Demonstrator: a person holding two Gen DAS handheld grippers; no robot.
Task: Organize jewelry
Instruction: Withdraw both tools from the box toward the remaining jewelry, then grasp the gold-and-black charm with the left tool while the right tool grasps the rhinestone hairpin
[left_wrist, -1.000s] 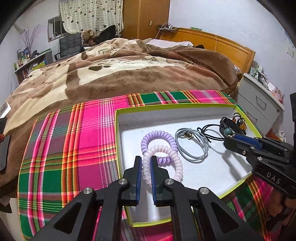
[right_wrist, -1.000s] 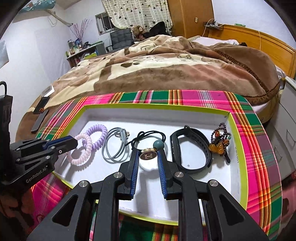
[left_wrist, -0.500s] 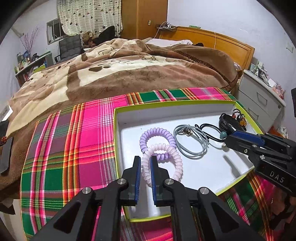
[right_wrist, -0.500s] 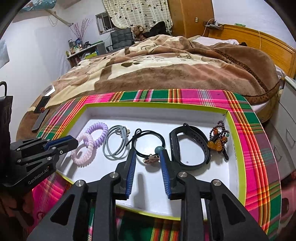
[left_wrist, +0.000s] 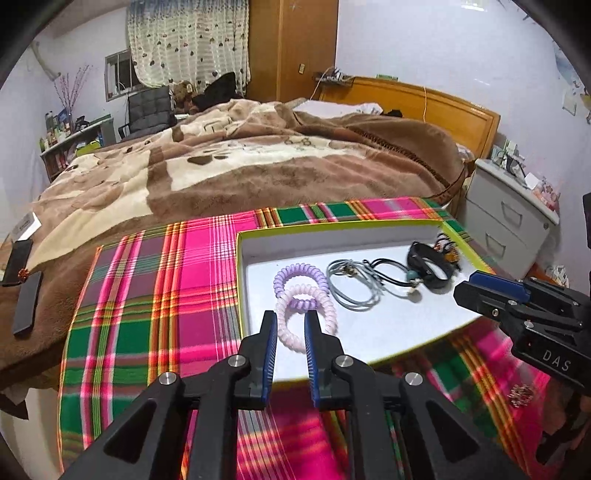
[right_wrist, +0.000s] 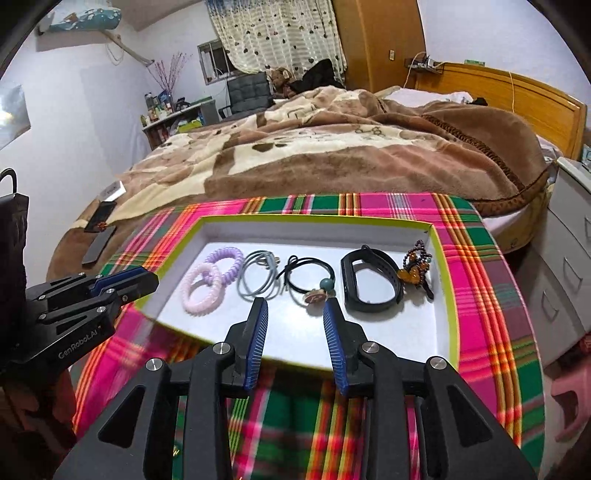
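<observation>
Even indoor light, fairly bright, no harsh glare. Soft shadows under bands on white tray floor (right_wrist: 388, 332). Strong fisheye bending, dark vignette at corners. Plaid cloth (right_wrist: 306, 417) smeared by motion blur near bottom edge in both views; bed (left_wrist: 258, 166) behind stays sharp.

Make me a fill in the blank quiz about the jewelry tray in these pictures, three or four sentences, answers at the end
1. The pink coil hair tie overlaps a coil tie coloured ____.
2. The black cord carries a round bead coloured ____.
3. The item lying between the black cord and the beaded charm is a black ____.
4. Neither the left gripper nor the right gripper holds anything; the jaws of both stand ____.

Missing words: purple; teal; wristband; open
</observation>
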